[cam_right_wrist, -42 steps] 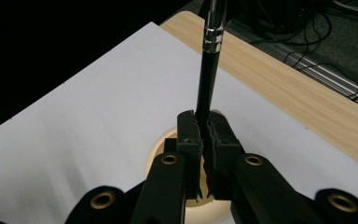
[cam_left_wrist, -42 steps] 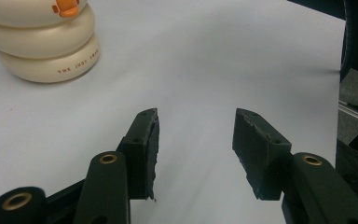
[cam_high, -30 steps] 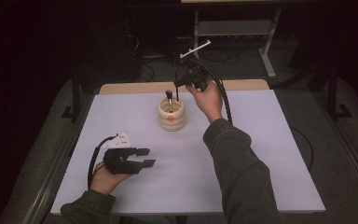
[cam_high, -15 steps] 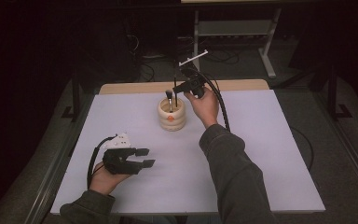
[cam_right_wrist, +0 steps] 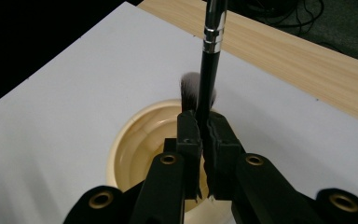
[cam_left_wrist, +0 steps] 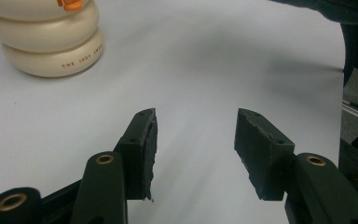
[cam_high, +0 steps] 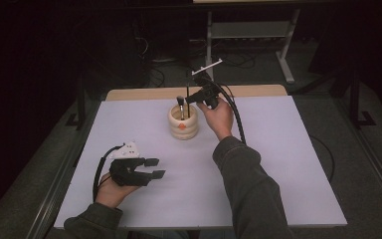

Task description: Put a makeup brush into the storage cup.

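Right gripper: jaws pinched tight on the black handle of a makeup brush, gripped low on the shaft; silver ferrule above the pads, handle running up and out of the right gripper view. Directly beneath the jaws sits the cream ribbed holder, its mouth open below the brush's lower end. A second brush with a white-tipped head stands in the holder just behind the pads. In the high view the right gripper hangs over the holder. Left gripper: jaws about half open, nothing between them, resting low over the white sheet; holder ahead and to its left, well apart.
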Tool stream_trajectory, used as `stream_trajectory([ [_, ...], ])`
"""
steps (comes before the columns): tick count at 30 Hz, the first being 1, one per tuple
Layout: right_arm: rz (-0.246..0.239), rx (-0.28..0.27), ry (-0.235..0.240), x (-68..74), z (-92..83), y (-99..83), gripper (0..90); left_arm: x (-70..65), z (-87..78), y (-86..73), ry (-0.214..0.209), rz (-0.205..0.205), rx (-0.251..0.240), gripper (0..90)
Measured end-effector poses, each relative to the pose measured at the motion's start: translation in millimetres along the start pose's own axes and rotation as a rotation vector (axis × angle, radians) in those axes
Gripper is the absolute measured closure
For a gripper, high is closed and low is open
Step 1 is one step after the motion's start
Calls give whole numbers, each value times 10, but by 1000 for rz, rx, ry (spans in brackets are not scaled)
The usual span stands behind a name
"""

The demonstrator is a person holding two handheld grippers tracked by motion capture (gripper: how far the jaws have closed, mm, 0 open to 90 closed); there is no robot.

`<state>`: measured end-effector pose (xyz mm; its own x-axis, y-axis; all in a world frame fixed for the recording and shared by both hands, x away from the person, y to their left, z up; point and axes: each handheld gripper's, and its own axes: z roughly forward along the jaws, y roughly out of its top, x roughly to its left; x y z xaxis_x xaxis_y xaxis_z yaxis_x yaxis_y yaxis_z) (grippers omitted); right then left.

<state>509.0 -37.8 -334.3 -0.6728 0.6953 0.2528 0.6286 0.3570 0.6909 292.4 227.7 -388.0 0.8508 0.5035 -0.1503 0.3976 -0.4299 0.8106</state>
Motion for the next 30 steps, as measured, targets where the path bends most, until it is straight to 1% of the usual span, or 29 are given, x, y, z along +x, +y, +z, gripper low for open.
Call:
stream_trajectory([
  [1,10,-5,2,7,7,-9,841,0,1,-1,0,-1,2,487],
  [2,-3,-6,2,-1,14,-17,840,0,2,-2,-2,-3,5,486],
  [3,3,-2,1,9,17,-19,840,0,2,-3,-2,-3,7,486],
  [6,-6,-10,3,18,35,-27,840,-1,3,-3,-3,-2,6,486],
  [7,7,-8,3,34,33,-25,839,0,2,-3,-3,-3,6,486],
  [8,-9,-11,2,29,40,-29,839,1,2,-3,-3,-3,6,486],
  [9,-10,-8,3,34,44,-31,839,0,3,-5,-2,-6,4,486],
  [10,6,-1,6,53,44,-32,839,-1,3,-6,-3,-7,6,486],
  [11,6,-2,8,55,55,-40,839,-2,4,-7,-4,-8,6,486],
  [12,-17,-11,3,41,69,-56,838,4,3,-5,-1,1,7,486],
  [14,8,-4,13,60,82,-78,839,2,6,-6,-2,-2,6,486],
  [15,6,-3,8,61,98,-91,838,2,6,-6,-2,-3,7,486],
  [16,-12,-2,1,50,112,-108,837,5,8,-7,-2,1,6,486],
  [17,-5,1,1,52,120,-117,835,7,8,-7,-3,2,7,486],
  [18,-13,1,-4,42,127,-128,800,7,9,-8,-2,2,7,486],
  [19,-10,1,-12,40,126,-134,769,8,9,-8,-2,4,7,486],
  [20,15,1,-8,54,122,-136,764,9,10,-8,-2,4,7,485],
  [22,-7,1,-10,42,116,-148,744,15,10,-10,-1,10,10,485],
  [23,-12,-5,-11,41,109,-153,739,12,12,-15,-2,2,10,484],
  [25,-3,-8,-4,51,74,-157,731,14,12,-16,0,2,12,483],
  [26,-13,-12,-1,46,55,-160,727,10,13,-16,-1,-1,11,481],
  [28,-2,-20,9,63,13,-164,711,13,11,-14,2,5,11,479],
  [30,-6,-22,14,72,-26,-175,699,13,9,-14,9,6,12,478],
])
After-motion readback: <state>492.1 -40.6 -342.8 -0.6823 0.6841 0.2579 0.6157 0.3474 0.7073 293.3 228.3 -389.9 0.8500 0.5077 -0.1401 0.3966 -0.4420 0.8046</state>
